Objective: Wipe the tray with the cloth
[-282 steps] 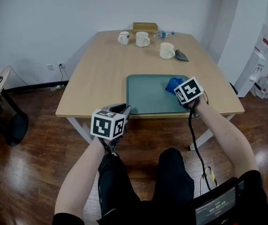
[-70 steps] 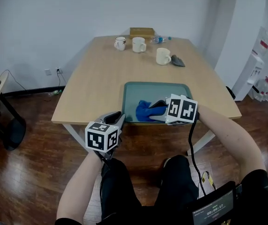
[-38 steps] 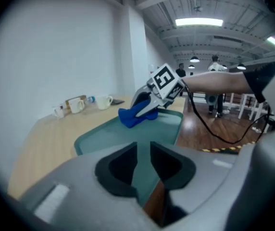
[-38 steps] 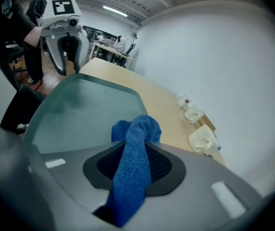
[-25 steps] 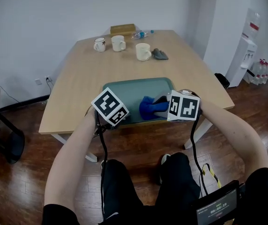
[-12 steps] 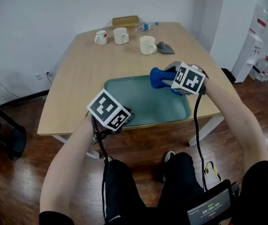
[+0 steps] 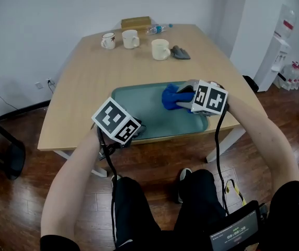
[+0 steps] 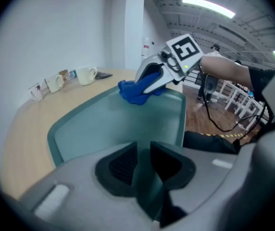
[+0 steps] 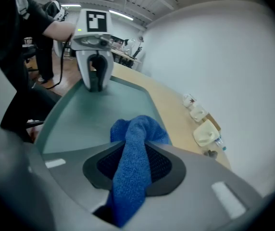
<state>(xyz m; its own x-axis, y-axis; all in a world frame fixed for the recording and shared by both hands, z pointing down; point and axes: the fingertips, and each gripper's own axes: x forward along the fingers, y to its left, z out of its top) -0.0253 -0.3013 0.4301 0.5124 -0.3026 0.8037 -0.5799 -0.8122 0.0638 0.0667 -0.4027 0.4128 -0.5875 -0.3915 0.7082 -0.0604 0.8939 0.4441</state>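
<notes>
Blue cloth (image 7: 171,97) in teal tray (image 7: 144,107)

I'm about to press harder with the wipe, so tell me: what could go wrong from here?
1. The tray lies at the near edge of the table, and the left hand-held gripper clamps its rim only near one corner. A hard stroke might pivot it or slide it off.
2. The right hand-held gripper pinches the cloth by a bunched strand, so it could pull free.
</notes>
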